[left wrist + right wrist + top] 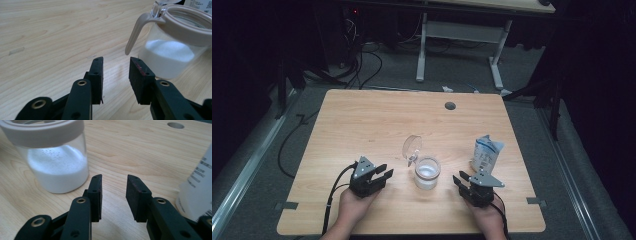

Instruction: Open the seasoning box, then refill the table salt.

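Note:
A clear glass jar with a beige rim stands on the wooden table, half full of white powder; its hinged lid is flipped up behind it. In the left gripper view the jar is at the upper right, its beige clasp hanging down. My left gripper lies left of the jar, jaws partly apart with nothing between them. My right gripper lies right of the jar, also empty; the jar is at its upper left.
A white and blue pouch stands right of the jar, just beyond the right gripper, and shows at the right edge of the right gripper view. A round cable hole sits near the table's far edge. Another desk's legs stand beyond.

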Tool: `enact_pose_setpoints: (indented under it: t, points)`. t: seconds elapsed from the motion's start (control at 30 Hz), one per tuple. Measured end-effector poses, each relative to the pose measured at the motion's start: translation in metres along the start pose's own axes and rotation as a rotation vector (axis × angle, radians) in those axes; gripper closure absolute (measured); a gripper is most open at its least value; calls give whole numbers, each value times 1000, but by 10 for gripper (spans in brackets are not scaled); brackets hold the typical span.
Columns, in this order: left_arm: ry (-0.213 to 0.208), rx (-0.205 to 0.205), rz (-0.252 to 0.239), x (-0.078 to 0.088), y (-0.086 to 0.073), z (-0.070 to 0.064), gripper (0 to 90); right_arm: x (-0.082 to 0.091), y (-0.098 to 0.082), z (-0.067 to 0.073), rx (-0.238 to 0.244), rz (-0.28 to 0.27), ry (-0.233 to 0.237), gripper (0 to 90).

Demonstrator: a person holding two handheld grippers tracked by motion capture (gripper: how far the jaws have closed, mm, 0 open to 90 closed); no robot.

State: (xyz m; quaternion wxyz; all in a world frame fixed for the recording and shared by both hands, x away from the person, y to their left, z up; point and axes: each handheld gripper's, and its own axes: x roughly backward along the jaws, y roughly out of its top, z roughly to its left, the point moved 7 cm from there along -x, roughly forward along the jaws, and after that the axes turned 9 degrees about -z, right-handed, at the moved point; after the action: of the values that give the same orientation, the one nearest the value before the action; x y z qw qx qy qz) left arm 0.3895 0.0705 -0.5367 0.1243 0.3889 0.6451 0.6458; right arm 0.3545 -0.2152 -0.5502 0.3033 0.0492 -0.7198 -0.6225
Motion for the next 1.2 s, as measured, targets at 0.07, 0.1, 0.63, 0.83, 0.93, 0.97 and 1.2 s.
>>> enact_pose_setpoints:
  t: [0.07, 0.1, 0.63, 0.83, 0.93, 0.97, 1.2]
  points:
    - [-1, 2, 0, -3, 3, -2, 653, 0, 1, 3, 4, -4, 6, 670]
    - [-3, 6, -2, -4, 5, -3, 667, 0, 2, 4, 8, -7, 10, 677]
    - [2, 20, -28, -19, 27, -8, 824, -8, 4, 13, 8, 0, 42, 700]
    - [7, 25, -30, -22, 31, -8, 865, -9, 7, 19, 37, -6, 52, 753]
    - [10, 26, -35, -23, 34, -8, 882, -10, 7, 22, 45, -4, 56, 763]
    - [10, 26, -37, -24, 35, -8, 883, -11, 7, 22, 50, -6, 56, 767]
    - [10, 19, -42, -27, 43, -9, 899, -12, 7, 27, 66, 6, 61, 868]
